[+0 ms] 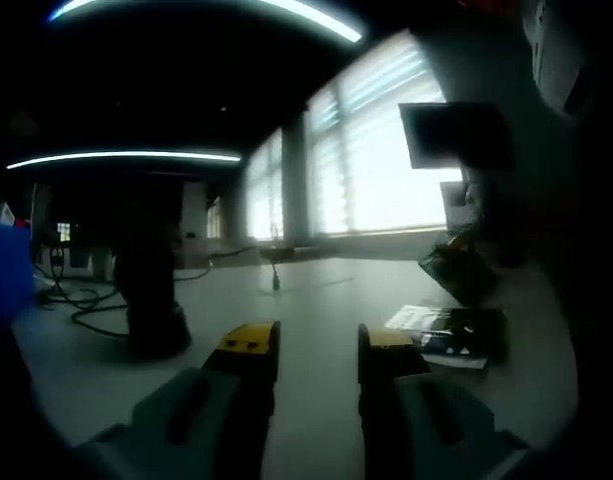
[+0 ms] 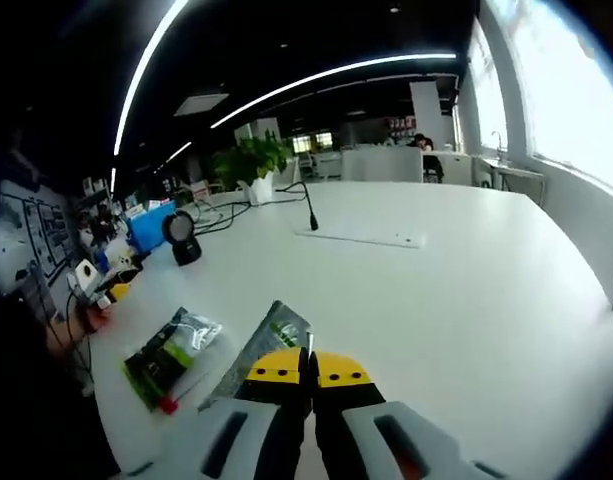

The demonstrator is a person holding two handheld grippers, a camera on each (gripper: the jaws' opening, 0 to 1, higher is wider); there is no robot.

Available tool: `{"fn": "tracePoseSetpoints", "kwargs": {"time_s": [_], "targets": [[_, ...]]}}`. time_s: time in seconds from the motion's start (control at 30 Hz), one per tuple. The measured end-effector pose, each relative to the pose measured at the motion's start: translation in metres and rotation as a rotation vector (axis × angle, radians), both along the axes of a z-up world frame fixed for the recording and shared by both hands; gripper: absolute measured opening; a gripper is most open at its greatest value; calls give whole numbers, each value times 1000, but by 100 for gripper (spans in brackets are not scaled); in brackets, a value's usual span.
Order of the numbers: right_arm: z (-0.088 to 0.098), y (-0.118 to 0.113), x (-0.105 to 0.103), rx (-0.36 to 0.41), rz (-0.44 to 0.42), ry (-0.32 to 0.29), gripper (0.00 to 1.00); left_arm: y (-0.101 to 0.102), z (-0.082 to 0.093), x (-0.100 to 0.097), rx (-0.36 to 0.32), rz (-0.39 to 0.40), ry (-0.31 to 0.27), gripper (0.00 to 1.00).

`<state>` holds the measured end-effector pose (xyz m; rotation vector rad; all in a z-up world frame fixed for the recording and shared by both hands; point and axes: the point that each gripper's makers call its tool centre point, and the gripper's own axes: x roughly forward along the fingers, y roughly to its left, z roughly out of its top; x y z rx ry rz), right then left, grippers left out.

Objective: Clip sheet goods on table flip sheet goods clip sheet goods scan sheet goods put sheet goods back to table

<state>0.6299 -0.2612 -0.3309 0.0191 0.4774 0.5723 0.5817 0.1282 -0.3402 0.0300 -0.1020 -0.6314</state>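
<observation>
While right gripper fingers clamp one packet, left gripper fingers apart; second packet beside.

The white table is bare and open far and to the right. Near left lie two packets, with a black scanner farther left.
</observation>
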Motion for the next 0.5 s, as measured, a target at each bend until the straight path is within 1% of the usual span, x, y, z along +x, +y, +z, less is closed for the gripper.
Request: {"fn": "tracePoseSetpoints", "kwargs": {"time_s": [0.2, 0.33, 0.37, 0.47, 0.5], "targets": [[21, 5, -1, 39, -12, -42, 0, 1, 0, 0, -6, 5, 6, 24], [34, 9, -3, 48, -4, -72, 0, 1, 2, 0, -7, 7, -6, 24], [39, 11, -3, 50, 0, -95, 0, 2, 2, 0, -6, 8, -5, 24], [49, 15, -3, 69, -3, -125, 0, 2, 0, 1, -1, 13, 0, 25], [53, 15, -2, 64, -8, -146, 0, 2, 0, 1, 0, 15, 1, 25]]}}
